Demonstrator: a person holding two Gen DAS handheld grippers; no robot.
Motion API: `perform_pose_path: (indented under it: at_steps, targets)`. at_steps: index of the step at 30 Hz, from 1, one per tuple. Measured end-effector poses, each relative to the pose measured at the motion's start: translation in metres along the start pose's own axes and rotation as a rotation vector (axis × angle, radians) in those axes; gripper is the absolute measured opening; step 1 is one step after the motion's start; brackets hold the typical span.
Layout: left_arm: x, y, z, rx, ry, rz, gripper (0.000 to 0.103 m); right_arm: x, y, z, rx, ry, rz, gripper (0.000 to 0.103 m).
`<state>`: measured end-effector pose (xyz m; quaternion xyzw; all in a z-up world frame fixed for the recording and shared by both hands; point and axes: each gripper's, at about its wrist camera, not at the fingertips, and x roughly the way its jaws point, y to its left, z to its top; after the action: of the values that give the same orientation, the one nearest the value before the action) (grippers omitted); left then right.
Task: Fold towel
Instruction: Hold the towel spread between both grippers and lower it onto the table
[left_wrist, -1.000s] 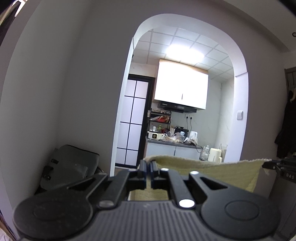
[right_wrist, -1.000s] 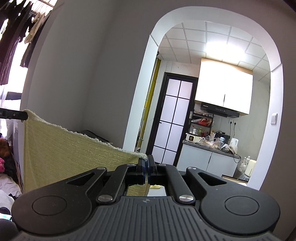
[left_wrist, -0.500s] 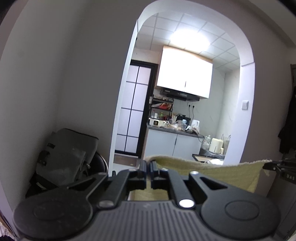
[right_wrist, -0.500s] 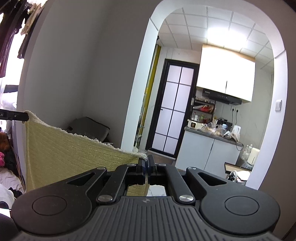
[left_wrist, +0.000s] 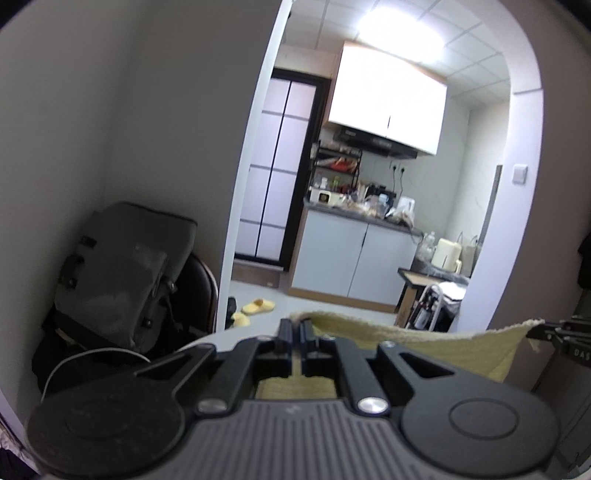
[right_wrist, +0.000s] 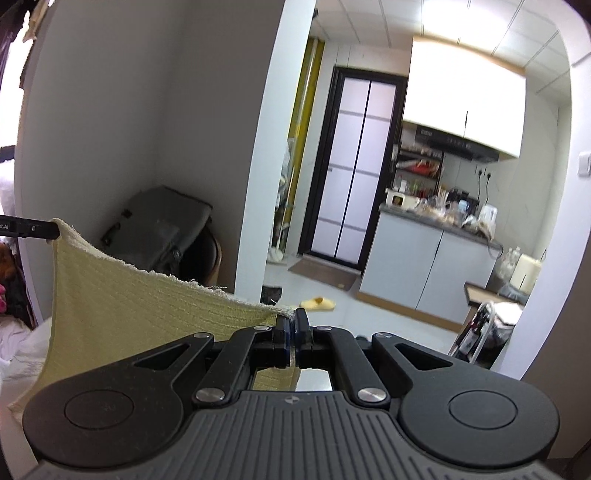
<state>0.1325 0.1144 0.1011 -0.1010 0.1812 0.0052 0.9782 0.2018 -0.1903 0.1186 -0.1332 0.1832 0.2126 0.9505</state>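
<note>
A pale yellow towel (right_wrist: 147, 306) hangs stretched in the air between my two grippers. My left gripper (left_wrist: 295, 328) is shut on one top corner; the towel (left_wrist: 443, 347) runs from it to the right, where the other gripper's black tip (left_wrist: 561, 328) pinches the far corner. My right gripper (right_wrist: 291, 319) is shut on the other top corner, and the cloth spreads left to the left gripper's tip (right_wrist: 33, 229). The towel's lower part drops out of sight behind the gripper bodies.
A grey bag (left_wrist: 125, 269) leans on a dark chair in the corner at left. An arched doorway opens onto a kitchen with white cabinets (left_wrist: 354, 258). Yellow slippers (left_wrist: 255, 306) lie on the floor. A small cart (right_wrist: 487, 332) stands at right. Clothes lie at far left.
Both views have tilted downward over the last second, so floor, slippers and bag now show. The towel stays stretched between the shut grippers.
</note>
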Motion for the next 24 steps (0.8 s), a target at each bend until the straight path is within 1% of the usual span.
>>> perform_pose_path:
  at_steps: [9,14,19,24]
  targets:
    - [0.065,0.023,-0.022,-0.022,0.099,0.032,0.004,0.07,-0.004,-0.021,0.016,0.096,0.035,0.003]
    - [0.101,0.034,-0.032,-0.03,0.149,0.044,0.004,0.101,-0.007,-0.029,0.029,0.122,0.038,0.003]
    - [0.132,0.039,-0.032,-0.026,0.171,0.052,0.004,0.133,-0.01,-0.037,0.042,0.148,0.041,0.003]
    - [0.153,0.043,-0.031,-0.032,0.181,0.058,0.004,0.163,-0.012,-0.043,0.055,0.174,0.045,0.003]
